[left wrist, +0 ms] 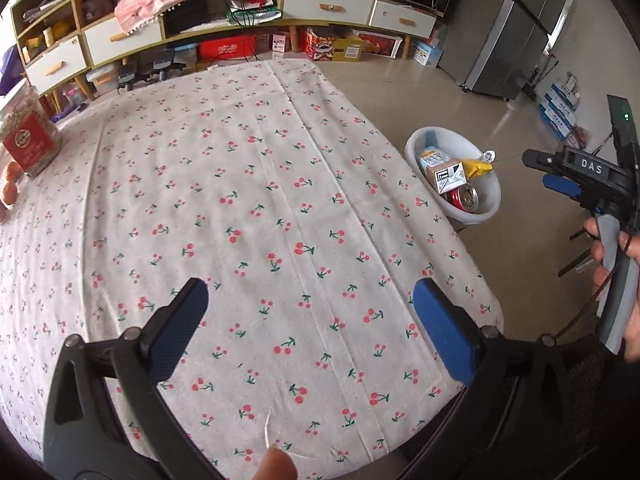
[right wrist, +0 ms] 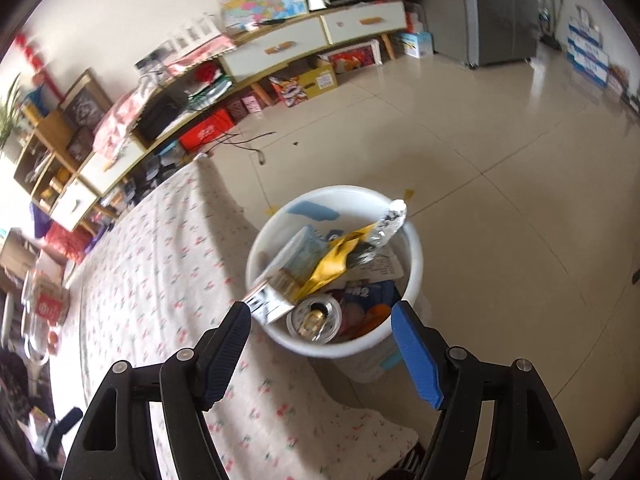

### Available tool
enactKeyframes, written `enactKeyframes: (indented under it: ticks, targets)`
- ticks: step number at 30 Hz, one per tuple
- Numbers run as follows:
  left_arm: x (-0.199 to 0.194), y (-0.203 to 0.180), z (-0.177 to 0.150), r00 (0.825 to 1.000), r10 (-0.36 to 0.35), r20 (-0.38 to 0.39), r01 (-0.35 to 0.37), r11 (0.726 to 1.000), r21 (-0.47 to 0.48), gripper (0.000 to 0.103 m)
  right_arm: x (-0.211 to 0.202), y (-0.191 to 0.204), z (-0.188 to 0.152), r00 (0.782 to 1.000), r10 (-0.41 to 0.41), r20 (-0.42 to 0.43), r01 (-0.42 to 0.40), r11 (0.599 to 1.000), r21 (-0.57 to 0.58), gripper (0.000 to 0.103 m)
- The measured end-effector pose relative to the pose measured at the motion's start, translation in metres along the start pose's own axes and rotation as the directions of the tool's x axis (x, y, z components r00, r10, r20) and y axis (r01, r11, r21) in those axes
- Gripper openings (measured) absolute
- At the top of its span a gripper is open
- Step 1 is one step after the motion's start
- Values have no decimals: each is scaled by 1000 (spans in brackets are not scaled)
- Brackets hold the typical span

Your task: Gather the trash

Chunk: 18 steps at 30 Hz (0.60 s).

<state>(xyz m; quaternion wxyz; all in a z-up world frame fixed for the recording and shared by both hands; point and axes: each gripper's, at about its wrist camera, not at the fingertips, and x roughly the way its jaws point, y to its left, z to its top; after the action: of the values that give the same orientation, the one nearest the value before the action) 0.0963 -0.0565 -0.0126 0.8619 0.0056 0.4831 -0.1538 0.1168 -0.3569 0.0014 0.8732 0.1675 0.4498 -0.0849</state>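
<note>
A white bin [left wrist: 491, 200] [right wrist: 412, 240] stands on the floor by the table's right edge. It holds a gold wrapper [right wrist: 336, 258], a small carton [right wrist: 268, 302], a can [right wrist: 316, 318] and other trash. My right gripper [right wrist: 322, 348] is open and empty, just above and in front of the bin; it also shows in the left wrist view [left wrist: 544, 170]. My left gripper [left wrist: 310, 328] is open and empty over the cherry-print tablecloth [left wrist: 248, 208].
A red-labelled jar [left wrist: 28, 136] and orange fruit [left wrist: 10, 184] sit at the table's left edge. Behind stand a low cabinet with drawers [left wrist: 328, 8], boxes on the floor and a grey fridge [left wrist: 520, 28]. Tiled floor [right wrist: 500, 140] lies right of the table.
</note>
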Motion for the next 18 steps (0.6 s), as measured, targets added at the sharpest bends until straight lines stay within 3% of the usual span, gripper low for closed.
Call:
enactKeyframes:
  ticks: [8,18]
  targets:
    - [-44,11,-13,991,76,106,-74,997,-23,102,-56,59,-49,992,46,115,-33,993,-115,90]
    - [-46,33,-49,967,199,157,-180,975,-127,102,-45,106,-114,983,-4,186,49,970,-239,103]
